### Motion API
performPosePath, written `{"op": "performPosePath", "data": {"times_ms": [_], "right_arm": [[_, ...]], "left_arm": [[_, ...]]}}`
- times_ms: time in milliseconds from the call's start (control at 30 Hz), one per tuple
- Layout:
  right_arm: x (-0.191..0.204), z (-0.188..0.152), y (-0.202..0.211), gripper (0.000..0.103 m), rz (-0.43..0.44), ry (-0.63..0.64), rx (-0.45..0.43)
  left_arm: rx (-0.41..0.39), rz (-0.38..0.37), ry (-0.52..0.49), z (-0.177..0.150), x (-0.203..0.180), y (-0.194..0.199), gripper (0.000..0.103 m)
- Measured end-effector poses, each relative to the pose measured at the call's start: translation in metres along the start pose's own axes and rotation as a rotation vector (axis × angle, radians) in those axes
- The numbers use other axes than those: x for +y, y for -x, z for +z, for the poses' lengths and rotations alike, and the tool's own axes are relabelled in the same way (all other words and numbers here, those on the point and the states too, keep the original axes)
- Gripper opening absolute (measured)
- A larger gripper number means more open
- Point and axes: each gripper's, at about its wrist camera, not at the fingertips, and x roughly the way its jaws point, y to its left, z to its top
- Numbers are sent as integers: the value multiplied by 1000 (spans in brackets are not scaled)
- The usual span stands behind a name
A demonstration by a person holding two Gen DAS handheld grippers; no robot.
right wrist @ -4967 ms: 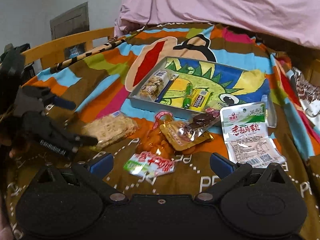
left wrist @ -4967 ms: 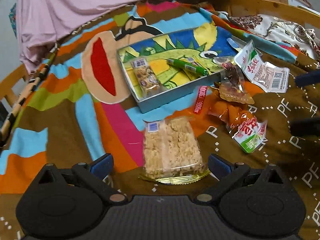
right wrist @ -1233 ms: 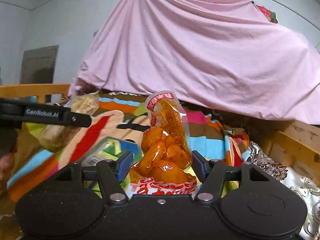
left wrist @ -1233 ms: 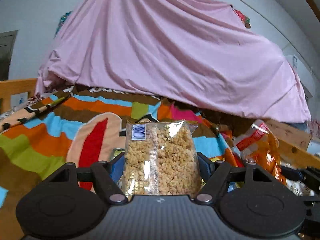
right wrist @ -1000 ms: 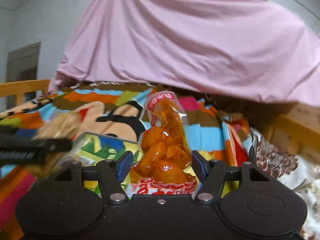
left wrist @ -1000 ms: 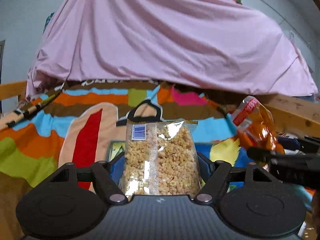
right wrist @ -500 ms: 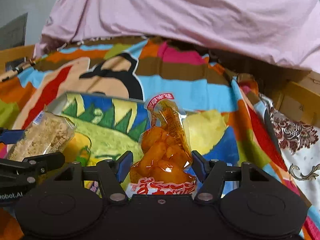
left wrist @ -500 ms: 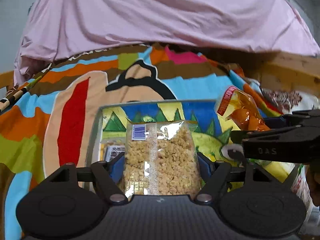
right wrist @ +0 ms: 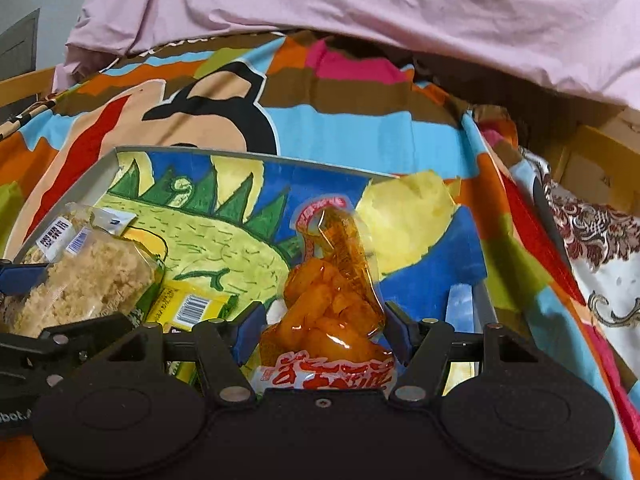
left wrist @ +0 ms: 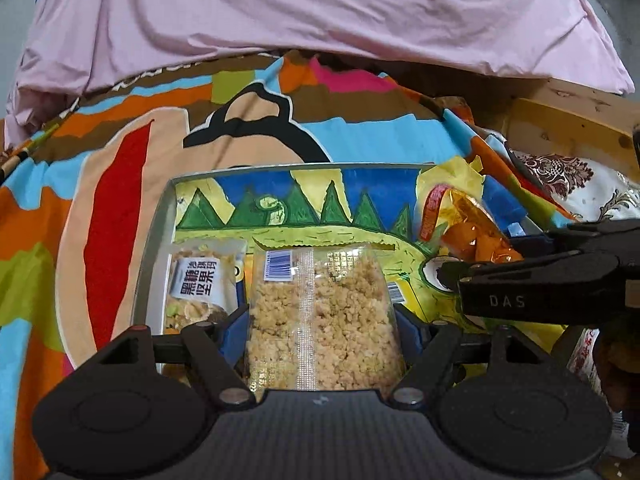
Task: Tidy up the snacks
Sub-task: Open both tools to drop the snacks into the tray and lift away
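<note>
A pink sheet is draped across the back of the scene, and below it a brightly striped cartoon blanket is spread over the surface, with a wooden frame and a flowered cloth seen at the right edge. On the blanket a shallow grey tray is set, its floor lined with a green, yellow and blue drawing. Over the near part of that tray a clear packet of puffed-grain cake is held upright by the left gripper, whose blue pads are pressed against both sides of the packet. Beside it, toward the right half of the tray, an orange snack pouch is clamped upright in the right gripper, its red-and-white printed end lying nearest the camera. Inside the tray, by the left wall, a nut bar packet with a white label is laid flat, and a yellow wrapper with a barcode is seen between the two held snacks.
</note>
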Motion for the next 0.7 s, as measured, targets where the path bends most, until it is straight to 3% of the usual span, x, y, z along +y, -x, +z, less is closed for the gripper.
{"op": "performPosePath", "data": {"times_ms": [167,333,700], "right_arm": [[-4,0,-1,68,5,-28,12],[-8,7,13,82,4,-40,-35],[-33,23,93,99,-33,-81,-193]], "left_arm": [[16,-19,46,1,6,-4,82],[6,-34,60,3,7,1,89],[-78,-22,110,26,3,47,101]]}}
